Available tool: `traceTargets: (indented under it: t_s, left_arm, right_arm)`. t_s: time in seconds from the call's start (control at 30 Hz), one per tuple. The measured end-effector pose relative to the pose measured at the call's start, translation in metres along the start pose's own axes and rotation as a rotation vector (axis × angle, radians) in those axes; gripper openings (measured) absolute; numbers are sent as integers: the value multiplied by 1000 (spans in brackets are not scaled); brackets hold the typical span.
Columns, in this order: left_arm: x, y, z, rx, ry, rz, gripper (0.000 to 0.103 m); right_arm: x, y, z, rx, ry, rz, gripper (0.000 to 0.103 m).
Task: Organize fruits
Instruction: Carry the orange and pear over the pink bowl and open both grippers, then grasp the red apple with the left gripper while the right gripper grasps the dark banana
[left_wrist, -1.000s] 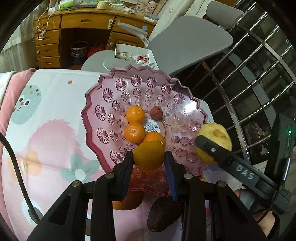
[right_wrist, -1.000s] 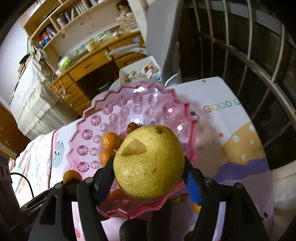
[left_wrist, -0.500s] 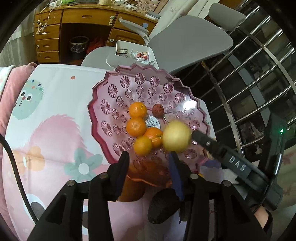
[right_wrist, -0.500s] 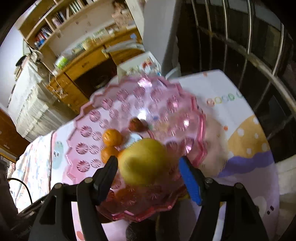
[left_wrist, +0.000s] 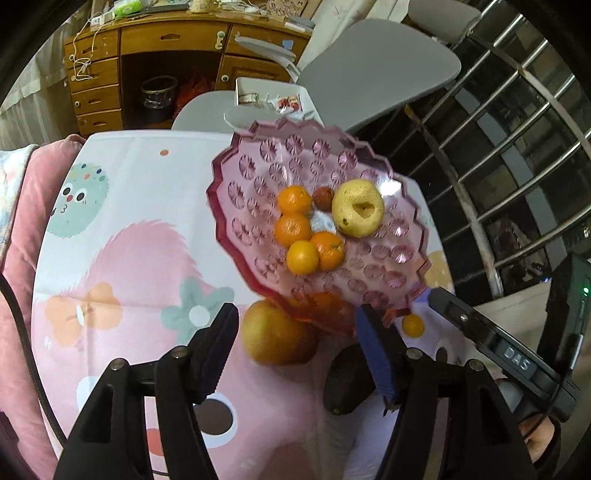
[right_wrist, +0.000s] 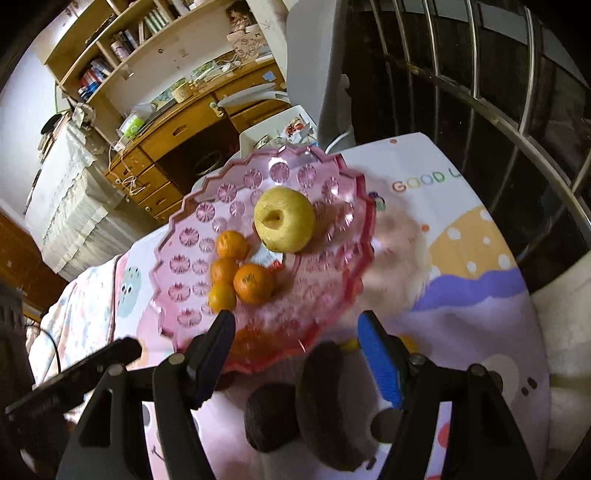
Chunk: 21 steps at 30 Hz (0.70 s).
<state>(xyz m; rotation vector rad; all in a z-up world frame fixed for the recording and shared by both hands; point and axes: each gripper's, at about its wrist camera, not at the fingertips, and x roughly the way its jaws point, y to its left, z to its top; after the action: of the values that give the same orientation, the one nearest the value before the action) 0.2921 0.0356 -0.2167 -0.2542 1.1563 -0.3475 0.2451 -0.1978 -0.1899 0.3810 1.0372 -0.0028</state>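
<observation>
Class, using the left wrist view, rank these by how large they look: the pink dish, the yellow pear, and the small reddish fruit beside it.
1. pink dish
2. yellow pear
3. small reddish fruit
All sit together, so nearness hardly skews this.

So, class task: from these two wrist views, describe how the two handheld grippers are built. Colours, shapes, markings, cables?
Both are black, angular two-finger frames with silver bolts at the joints. The left gripper has dark navy ribbed pads; the right gripper has one bright blue pad and one dark one. The right gripper's body bears white lettering "DAS" and a green light. A black cable trails beside the left gripper.
</observation>
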Motion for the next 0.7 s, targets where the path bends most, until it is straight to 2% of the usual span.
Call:
traceTargets:
  t_s: [0.33,0.7]
  left_arm:
    - [19,1,-13,63,68,19,66]
    - [54,0,-24,107,130,49,69]
  right_arm:
    - [-16,-17,-39,-46,-2,40,69]
    - [-5,-30,-78,-58,40,55,69]
